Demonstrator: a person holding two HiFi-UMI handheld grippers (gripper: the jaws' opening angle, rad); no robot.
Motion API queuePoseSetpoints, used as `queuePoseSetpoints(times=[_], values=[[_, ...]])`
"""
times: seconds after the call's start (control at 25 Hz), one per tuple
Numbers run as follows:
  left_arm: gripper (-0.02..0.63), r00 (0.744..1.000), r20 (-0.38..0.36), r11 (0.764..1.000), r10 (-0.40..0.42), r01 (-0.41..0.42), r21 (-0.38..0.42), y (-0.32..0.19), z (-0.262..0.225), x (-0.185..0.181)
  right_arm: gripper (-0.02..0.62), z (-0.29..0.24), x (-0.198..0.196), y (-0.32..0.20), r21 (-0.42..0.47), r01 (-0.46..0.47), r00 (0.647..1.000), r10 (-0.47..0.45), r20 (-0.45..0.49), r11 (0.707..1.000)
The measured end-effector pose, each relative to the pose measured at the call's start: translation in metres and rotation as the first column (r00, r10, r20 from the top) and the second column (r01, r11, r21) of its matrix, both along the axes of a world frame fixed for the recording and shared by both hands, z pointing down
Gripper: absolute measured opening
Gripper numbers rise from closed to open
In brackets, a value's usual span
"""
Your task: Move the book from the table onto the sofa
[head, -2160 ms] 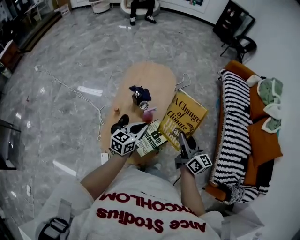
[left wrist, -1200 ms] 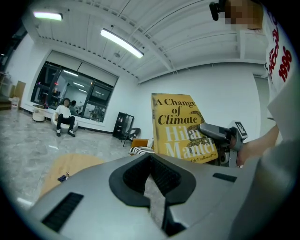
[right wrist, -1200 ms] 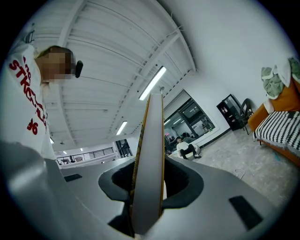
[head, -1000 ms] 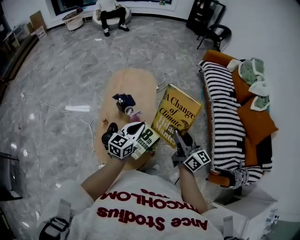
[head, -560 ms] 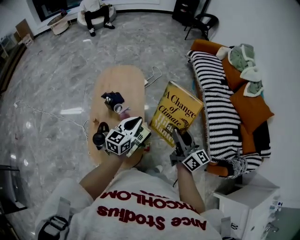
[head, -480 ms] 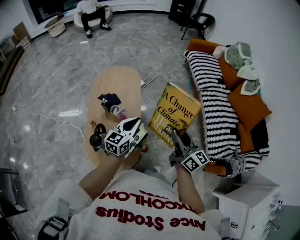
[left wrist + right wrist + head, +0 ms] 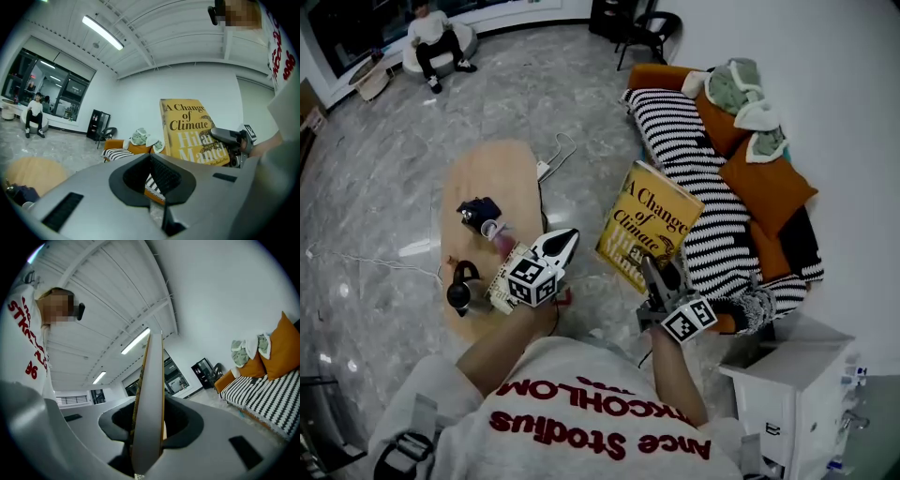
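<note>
While right tool (image 7: 659, 277) clamps book (image 7: 652, 217) | title: "A Change of Climate"

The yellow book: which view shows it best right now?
The head view: the yellow book shows almost its whole cover there, beside the sofa. The left gripper view shows the cover too, lower edge hidden. The right gripper view shows only its edge, clamped in the right claw.
</note>
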State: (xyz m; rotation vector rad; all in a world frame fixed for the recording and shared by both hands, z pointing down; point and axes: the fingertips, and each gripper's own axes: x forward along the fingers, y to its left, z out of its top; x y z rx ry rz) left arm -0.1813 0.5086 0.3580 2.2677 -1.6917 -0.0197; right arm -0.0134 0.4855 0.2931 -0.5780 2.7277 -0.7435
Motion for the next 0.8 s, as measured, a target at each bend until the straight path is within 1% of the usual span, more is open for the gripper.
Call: queuePoseSetpoints(times=[0.28,0.48,0.56,0.72,0.8], values=[[0.017,0.995,-0.006,0.995,0.098,-0.098,0.009,-0.04,0.003,0.051,0.161,0.006,0.059,-0.022,-0.005,-0.107,0.994,0.107,0.008,0.994],[0.017,0.991,-0.005,0.991,0.131,-0.131,0.02,-0.061,-0.002,0.081,0.161,0.005,0.097,-0.033,-0.005,-0.168,0.986,0.168,0.011,0.986],[0.017,0.99,0.002,0.989,0.144,-0.144,0.023,-0.069,-0.006,0.097,0.161,0.003,0.119,-0.036,-0.009,-0.193,0.981,0.194,0.014,0.981],[0.017,0.986,0.01,0.986,0.164,-0.164,0.004,-0.089,-0.014,0.139,0.161,-0.004,0.172,-0.049,-0.027,-0.242,0.97,0.243,0.032,0.97],[0.017,0.984,0.004,0.984,0.176,-0.176,0.0,-0.095,-0.011,0.147,0.161,-0.004,0.182,-0.053,-0.027,-0.263,0.964,0.264,0.031,0.964]])
